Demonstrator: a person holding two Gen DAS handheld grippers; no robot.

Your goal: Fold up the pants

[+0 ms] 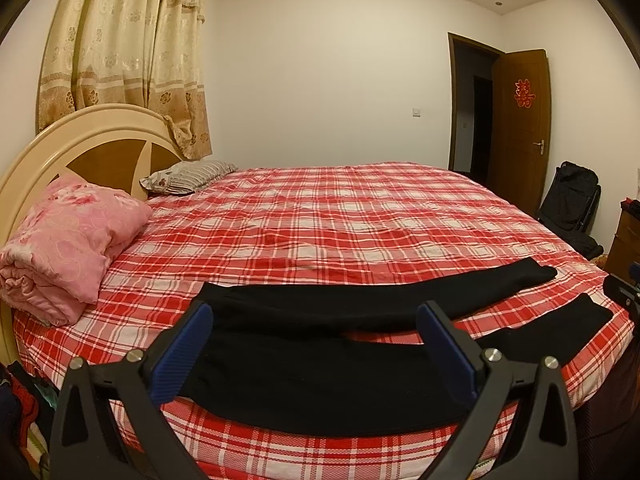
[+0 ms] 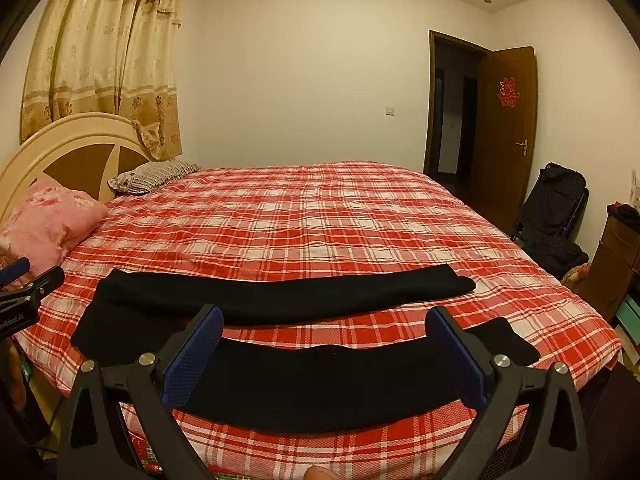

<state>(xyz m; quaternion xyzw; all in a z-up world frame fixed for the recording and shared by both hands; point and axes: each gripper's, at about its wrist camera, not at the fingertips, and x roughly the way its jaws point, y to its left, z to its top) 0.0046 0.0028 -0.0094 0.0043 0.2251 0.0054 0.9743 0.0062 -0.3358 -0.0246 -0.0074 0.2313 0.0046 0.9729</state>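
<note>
1. Black pants (image 1: 320, 368) lie flat on the red plaid bed (image 1: 320, 220) — two legs apart, running crosswise just ahead of both pairs of fingers.
2. Left gripper (image 1: 314, 344): blue-padded fingers (image 1: 188, 344) spread wide, holding nothing, above the near leg.
3. Right gripper (image 2: 324, 350): fingers (image 2: 196, 350) likewise spread, empty — near leg between them.
4. Pink quilt (image 1: 68, 240) sits far left of the fingers.

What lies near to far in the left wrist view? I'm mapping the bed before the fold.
left hand-held gripper → black pants → bare red plaid bedspread → striped pillow → white wall
</note>
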